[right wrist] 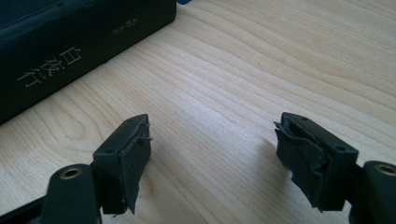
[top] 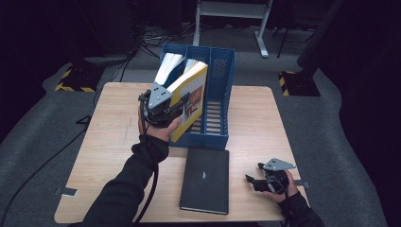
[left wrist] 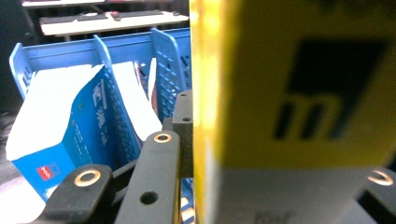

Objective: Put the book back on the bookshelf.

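My left gripper (top: 176, 108) is shut on a yellow book (top: 193, 99), holding it upright and slightly tilted above the blue file rack (top: 222, 90). In the left gripper view the yellow book (left wrist: 299, 93) fills the right side, pressed against one black jaw. Behind it a blue-and-white book (left wrist: 60, 126) leans in a rack slot (left wrist: 107, 51). A black book (top: 205, 180) lies flat on the wooden table (top: 113, 127) in front of the rack. My right gripper (top: 251, 182) rests low at the table's front right, open, with nothing between its pads (right wrist: 133, 158). The black book's spine (right wrist: 70, 42) lies to its left.
White-paged books (top: 169, 66) stand in the rack's left slots; its right slots (top: 215, 113) show bare slats. Bare wood (right wrist: 261, 60) spreads around the right gripper. Beyond the table are dark floor, cables and a desk frame (top: 231, 9).
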Tool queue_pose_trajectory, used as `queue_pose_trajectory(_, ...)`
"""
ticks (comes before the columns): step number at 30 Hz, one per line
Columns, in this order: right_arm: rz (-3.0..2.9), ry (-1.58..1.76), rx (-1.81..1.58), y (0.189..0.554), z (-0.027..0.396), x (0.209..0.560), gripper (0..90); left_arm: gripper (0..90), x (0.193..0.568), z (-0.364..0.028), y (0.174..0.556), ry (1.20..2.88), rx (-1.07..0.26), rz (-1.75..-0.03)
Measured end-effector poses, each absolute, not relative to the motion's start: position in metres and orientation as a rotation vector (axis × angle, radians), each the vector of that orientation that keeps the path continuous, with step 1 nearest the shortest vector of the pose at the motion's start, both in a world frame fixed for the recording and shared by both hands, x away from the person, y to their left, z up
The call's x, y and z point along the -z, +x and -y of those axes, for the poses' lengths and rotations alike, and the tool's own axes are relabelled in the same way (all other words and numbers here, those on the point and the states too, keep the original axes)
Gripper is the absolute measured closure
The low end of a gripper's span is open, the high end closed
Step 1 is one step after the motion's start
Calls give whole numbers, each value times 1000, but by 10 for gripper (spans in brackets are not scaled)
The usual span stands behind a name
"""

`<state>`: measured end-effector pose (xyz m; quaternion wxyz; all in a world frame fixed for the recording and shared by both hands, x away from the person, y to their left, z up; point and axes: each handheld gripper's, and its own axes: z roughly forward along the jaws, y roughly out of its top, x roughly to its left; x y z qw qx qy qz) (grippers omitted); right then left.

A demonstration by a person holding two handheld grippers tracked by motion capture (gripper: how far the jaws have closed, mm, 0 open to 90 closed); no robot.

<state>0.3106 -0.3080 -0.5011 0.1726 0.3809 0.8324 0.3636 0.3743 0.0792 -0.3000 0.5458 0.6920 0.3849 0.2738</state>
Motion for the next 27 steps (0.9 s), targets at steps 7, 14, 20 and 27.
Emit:
queue_pose_trajectory(7, -2362, 1080, -1032, 311, 308, 501, 260, 750, 303, -64, 392, 1645, -679, -978)
queue_pose_trajectory(14, -2362, 1080, -1032, 311, 308, 501, 260, 750, 306, -47, 409, 1619, -701, -1067)
queue_pose_trajectory(20, -2362, 1079, -1032, 311, 308, 501, 260, 751, 308, -20, 423, 1633, -757, -1088)
queue_pose_trajectory(27, -2363, 1078, -1032, 310, 308, 501, 260, 750, 313, -18, 435, 1604, -779, -1148)
